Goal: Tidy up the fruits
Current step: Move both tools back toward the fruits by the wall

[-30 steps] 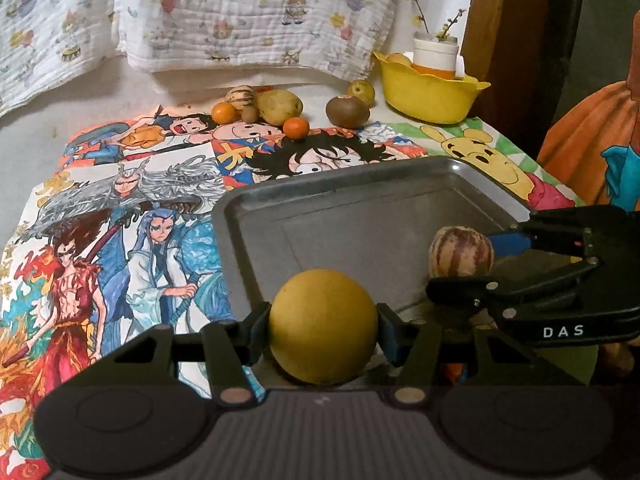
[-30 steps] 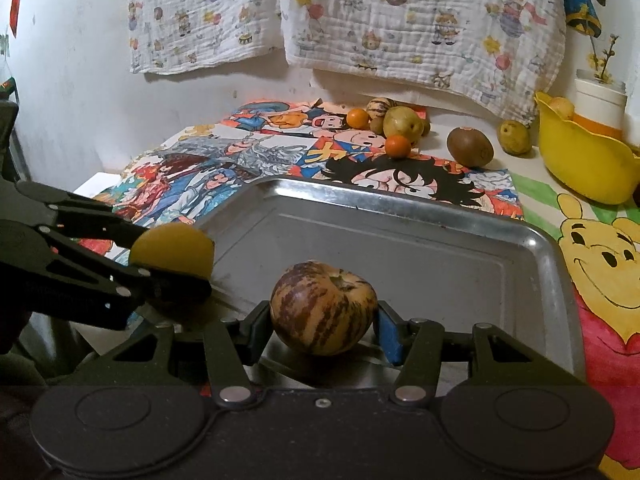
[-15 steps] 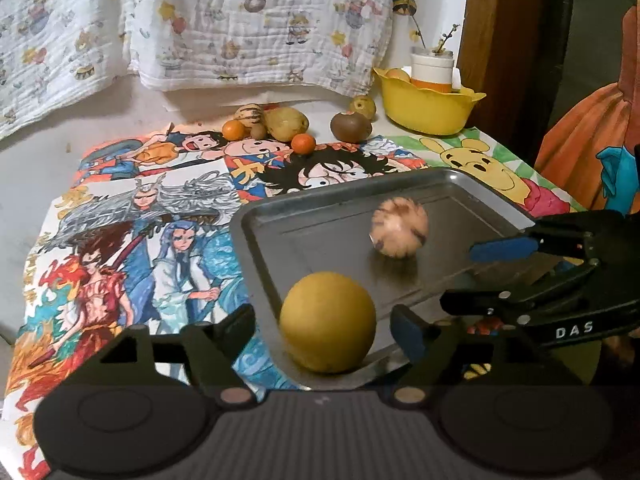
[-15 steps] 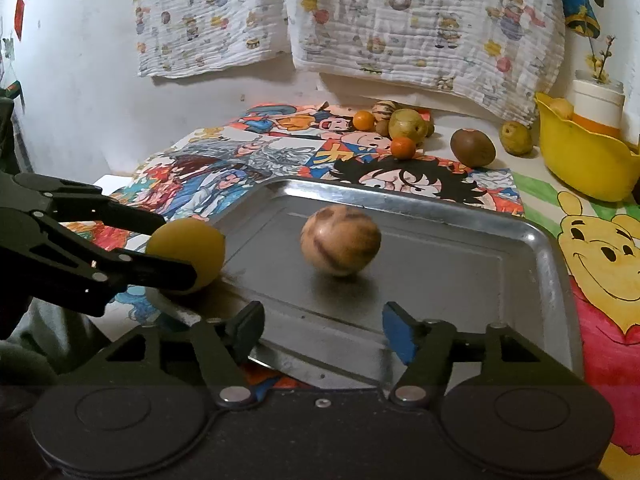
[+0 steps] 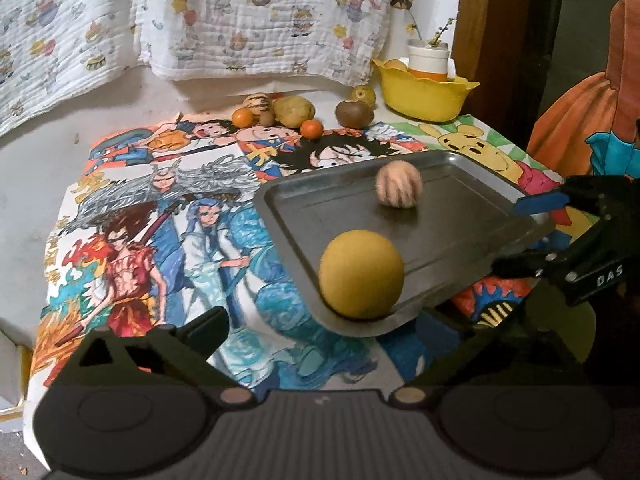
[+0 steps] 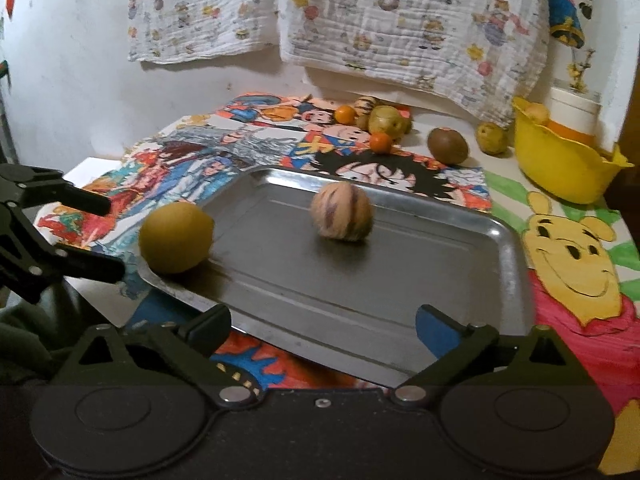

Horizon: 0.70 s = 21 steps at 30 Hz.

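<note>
Both my hand-held grippers, left (image 5: pixel 320 330) and right (image 6: pixel 322 324), are spread and empty because the yellow fruit (image 5: pixel 361 274) and striped fruit (image 6: pixel 341 213) lie inside the tray (image 6: pixel 460 264).

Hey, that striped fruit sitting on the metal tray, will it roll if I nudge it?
Probably. The striped fruit is nearly round and looks motion-blurred, so it may be rolling already. The metal tray looks smooth, offering little grip, though its raised rim should likely stop it.
</note>
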Available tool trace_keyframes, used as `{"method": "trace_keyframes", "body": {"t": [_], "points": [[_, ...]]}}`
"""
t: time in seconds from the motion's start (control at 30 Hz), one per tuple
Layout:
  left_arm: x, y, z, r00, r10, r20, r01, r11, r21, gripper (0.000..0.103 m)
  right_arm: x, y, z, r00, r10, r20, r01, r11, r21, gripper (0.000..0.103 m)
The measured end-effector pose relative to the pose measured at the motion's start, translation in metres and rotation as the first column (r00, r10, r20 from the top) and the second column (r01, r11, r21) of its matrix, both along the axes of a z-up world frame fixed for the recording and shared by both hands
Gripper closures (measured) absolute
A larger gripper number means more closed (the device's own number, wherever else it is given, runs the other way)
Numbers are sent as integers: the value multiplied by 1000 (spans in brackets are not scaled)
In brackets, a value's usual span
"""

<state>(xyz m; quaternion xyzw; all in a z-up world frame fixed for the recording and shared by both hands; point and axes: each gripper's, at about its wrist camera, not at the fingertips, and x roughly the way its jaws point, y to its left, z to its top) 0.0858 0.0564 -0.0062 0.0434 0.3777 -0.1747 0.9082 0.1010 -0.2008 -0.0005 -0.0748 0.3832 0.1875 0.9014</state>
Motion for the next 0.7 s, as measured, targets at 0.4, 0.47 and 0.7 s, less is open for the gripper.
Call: {"method": "trace_keyframes", "body": {"t": [0.4,0.47,0.7], "points": [[25,33,7,993,115,-18,-115,993,2,1,20,-27,6,993,-121,3,121,992,-25,1],[32,36,10,991,133,-12,-133,991,-2,1,27,-28,7,992,-129,6,130,991,-15,1],[69,45,16,978,210,-3,-210,977,-24,1,63,-21,11,992,-121,32,121,993,3,1]]}}
